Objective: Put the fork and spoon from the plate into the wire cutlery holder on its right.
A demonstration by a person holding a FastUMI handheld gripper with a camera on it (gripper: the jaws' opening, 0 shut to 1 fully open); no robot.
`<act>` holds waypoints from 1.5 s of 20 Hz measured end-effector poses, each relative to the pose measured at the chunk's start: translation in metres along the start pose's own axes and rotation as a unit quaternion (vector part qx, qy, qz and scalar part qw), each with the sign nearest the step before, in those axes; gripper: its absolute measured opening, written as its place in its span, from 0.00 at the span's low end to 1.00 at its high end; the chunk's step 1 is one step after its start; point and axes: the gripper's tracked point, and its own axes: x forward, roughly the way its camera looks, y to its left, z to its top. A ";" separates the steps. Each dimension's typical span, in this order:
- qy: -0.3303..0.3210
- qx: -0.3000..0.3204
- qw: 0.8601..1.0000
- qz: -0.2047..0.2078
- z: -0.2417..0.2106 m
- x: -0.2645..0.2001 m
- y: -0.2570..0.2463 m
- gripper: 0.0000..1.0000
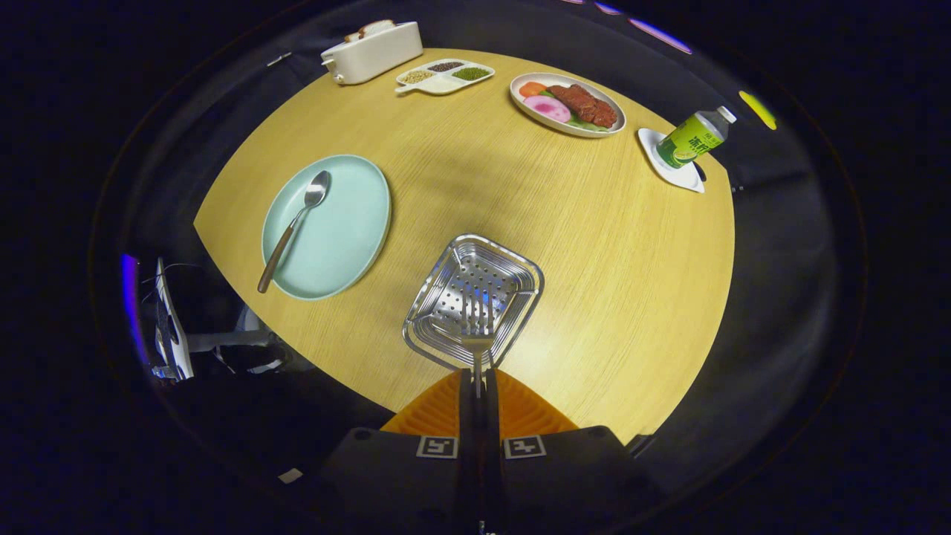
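- The gripper (478, 379) is clenched on the fork (476, 327): both fingers press on its handle, and only the neck and tines stick out ahead of the fingertips
- The fork is shiny metal, four tines pointing forward, held above the cutlery holder (473, 301)
- The cutlery holder is a squarish metal basket with rounded corners, a stepped rim and a perforated bottom; it stands on the counter just ahead of the fingers
- The spoon (293, 227) lies on the plate (349, 238), to the left of the holder; its bowl is polished metal, its handle is darker and brownish and reaches past the plate's near rim
- The plate is pale green, round and shallow
- The counter (594, 245) is light yellowish wood with a fine grain
- Beyond, on the far side: a white toaster (371, 50) with bread in it, a divided white dish (444, 76) of grains, an oval platter (567, 104) of meat and vegetables, and a green bottle (693, 137) on a white coaster (672, 172)
- Dark cloth surrounds the counter
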 end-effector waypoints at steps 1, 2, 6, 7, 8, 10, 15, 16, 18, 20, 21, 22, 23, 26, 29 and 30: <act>0.004 0.003 1.000 -0.003 0.004 0.003 -0.001 0.08; 0.009 0.008 1.000 -0.004 0.005 0.005 0.000 0.08; 0.008 0.023 1.000 -0.001 0.009 0.004 0.000 0.14; 0.005 0.028 1.000 0.000 0.008 0.004 0.000 0.16; -0.001 0.032 0.999 0.000 0.009 0.001 0.000 0.21; -0.035 0.040 0.999 -0.009 0.017 -0.008 -0.001 0.36; -0.196 0.049 0.978 -0.043 0.057 -0.058 0.018 0.50; -0.220 0.049 0.973 -0.041 0.063 -0.066 0.030 0.57; -0.252 0.051 0.966 -0.027 0.073 -0.076 0.061 0.74; -0.268 0.055 0.962 0.000 0.084 -0.076 0.101 0.80; -0.271 0.053 0.961 0.012 0.089 -0.074 0.119 0.80; -0.273 0.050 0.961 0.021 0.094 -0.070 0.134 0.80; -0.273 0.049 0.960 0.028 0.099 -0.064 0.149 0.80; -0.268 0.052 0.961 0.043 0.111 -0.040 0.184 0.80; -0.252 0.045 0.966 0.045 0.121 -0.010 0.208 0.81; -0.245 0.043 0.968 0.045 0.123 -0.001 0.214 0.81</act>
